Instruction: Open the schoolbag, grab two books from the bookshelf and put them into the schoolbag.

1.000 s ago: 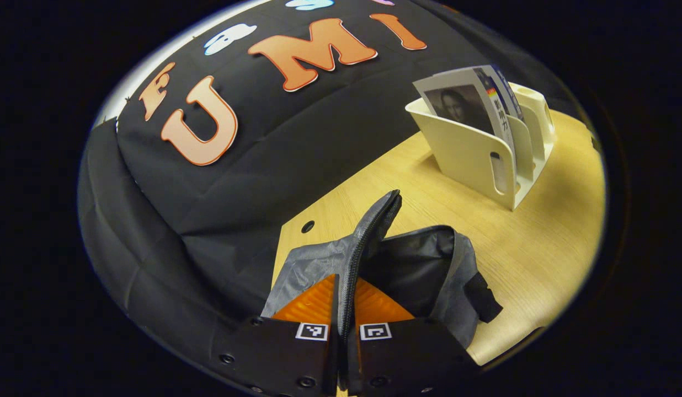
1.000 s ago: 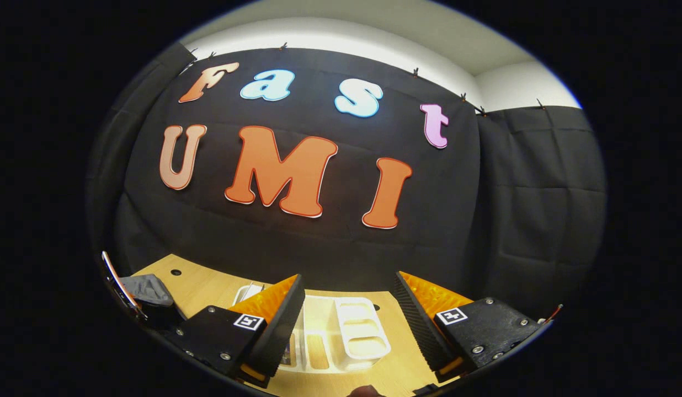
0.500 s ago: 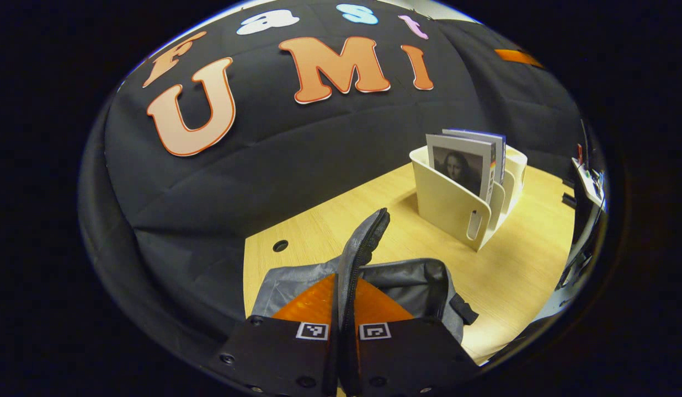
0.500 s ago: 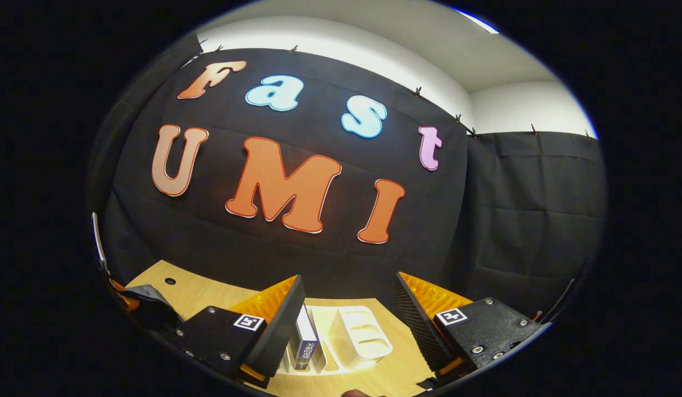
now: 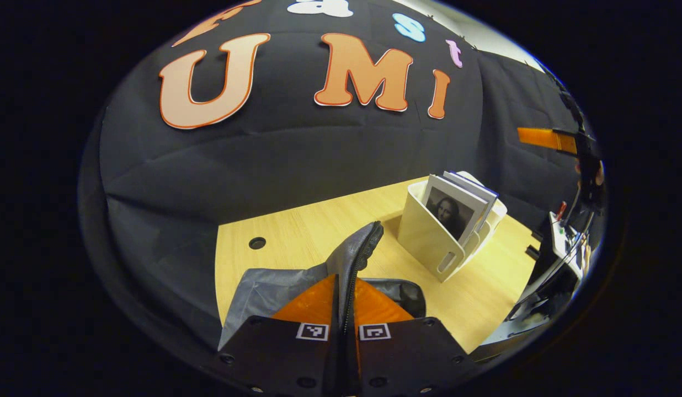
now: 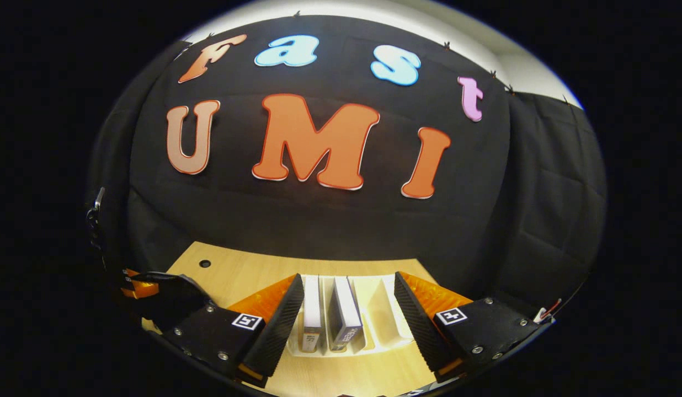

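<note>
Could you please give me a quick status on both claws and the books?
Left claw shut on schoolbag flap, holding it up. Right claw open above the two books in the bookshelf. Nothing in the way.

Lighting, as I read it from my station: bright, even, from overhead. Table evenly lit, no glare; a soft shadow lies at 9 o'clock of the bookshelf. Wall cloth matte, with faint sheen on its folds. Focus sharp at centre in both views. Strong fisheye bending toward the rims; I see smearing and dimming at 3 o'clock in the left gripper view.
</note>
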A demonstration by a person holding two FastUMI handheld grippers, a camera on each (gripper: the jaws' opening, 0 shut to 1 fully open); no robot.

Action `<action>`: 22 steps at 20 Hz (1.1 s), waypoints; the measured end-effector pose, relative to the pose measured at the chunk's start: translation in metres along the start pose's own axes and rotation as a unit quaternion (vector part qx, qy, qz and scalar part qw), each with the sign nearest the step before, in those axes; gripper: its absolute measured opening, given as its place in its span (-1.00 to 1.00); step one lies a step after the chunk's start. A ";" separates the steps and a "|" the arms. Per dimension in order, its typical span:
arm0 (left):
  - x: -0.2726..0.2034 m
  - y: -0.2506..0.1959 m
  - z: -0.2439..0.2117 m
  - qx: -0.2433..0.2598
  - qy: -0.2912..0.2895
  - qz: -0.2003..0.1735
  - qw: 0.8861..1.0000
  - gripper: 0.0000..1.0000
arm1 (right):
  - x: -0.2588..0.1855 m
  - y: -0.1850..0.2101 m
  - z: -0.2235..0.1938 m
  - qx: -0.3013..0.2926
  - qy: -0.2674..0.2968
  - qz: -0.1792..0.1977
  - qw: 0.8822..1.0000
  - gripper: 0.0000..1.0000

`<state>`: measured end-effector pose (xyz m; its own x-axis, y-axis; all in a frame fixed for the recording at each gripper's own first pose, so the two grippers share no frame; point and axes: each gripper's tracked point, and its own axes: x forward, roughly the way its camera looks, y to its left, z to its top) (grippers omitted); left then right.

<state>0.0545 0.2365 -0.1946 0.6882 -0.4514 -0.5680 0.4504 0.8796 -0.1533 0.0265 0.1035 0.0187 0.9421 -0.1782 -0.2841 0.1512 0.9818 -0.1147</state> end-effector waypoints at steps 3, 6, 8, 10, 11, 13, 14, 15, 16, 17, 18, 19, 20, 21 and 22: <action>0.000 0.004 0.009 -0.015 0.015 -0.012 1.000 -0.87 | 0.025 0.008 0.000 0.012 0.038 0.038 0.999 0.96; -0.002 0.004 0.019 -0.019 0.029 -0.030 0.999 -0.87 | 0.047 0.018 -0.010 -0.005 0.091 0.066 0.994 0.97; 0.004 0.007 0.022 -0.007 0.038 -0.026 0.999 -0.87 | 0.061 0.034 -0.025 -0.022 0.132 0.097 0.986 0.97; 0.010 0.004 0.022 -0.010 0.044 -0.023 0.999 -0.87 | 0.070 0.044 -0.046 -0.054 0.173 0.112 0.977 0.96; 0.012 0.005 0.023 -0.010 0.044 -0.020 0.999 -0.87 | 0.076 0.050 -0.053 -0.063 0.190 0.116 0.973 0.94; 0.015 0.006 0.026 -0.009 0.041 -0.009 0.999 -0.88 | 0.089 0.059 -0.073 -0.065 0.236 0.131 0.961 0.87; 0.018 0.008 0.024 -0.014 0.047 0.001 0.999 -0.88 | 0.095 0.055 -0.084 -0.066 0.268 0.119 0.954 0.80; 0.020 0.005 0.022 -0.019 0.049 0.001 0.999 -0.88 | 0.100 0.055 -0.094 -0.060 0.290 0.119 0.948 0.74; 0.023 0.004 0.020 -0.023 0.052 0.006 0.998 -0.87 | 0.106 0.059 -0.096 -0.054 0.305 0.116 0.944 0.59; 0.025 0.004 0.018 -0.023 0.052 0.010 0.998 -0.87 | 0.112 0.062 -0.103 -0.053 0.320 0.121 0.938 0.52; 0.025 0.004 0.021 -0.027 0.050 0.013 0.998 -0.87 | 0.118 0.066 -0.107 -0.049 0.330 0.125 0.934 0.45; 0.024 0.003 0.021 -0.029 0.049 0.015 0.998 -0.87 | 0.120 0.070 -0.112 -0.043 0.345 0.132 0.928 0.44; 0.024 0.003 0.021 -0.030 0.049 0.019 0.998 -0.88 | 0.124 0.072 -0.117 -0.038 0.357 0.127 0.925 0.38; 0.022 0.004 0.020 -0.031 0.049 0.021 0.998 -0.87 | 0.128 0.069 -0.124 -0.032 0.373 0.127 0.918 0.34; 0.021 0.006 0.021 -0.031 0.049 0.025 0.998 -0.88 | 0.129 0.064 -0.131 -0.028 0.389 0.112 0.914 0.28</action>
<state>0.0834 0.2289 -0.1905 0.6487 -0.3925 -0.6520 0.3784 0.9097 -0.1711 0.1187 0.1349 -0.1506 0.4462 0.0140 -0.8948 -0.0557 0.9984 -0.0122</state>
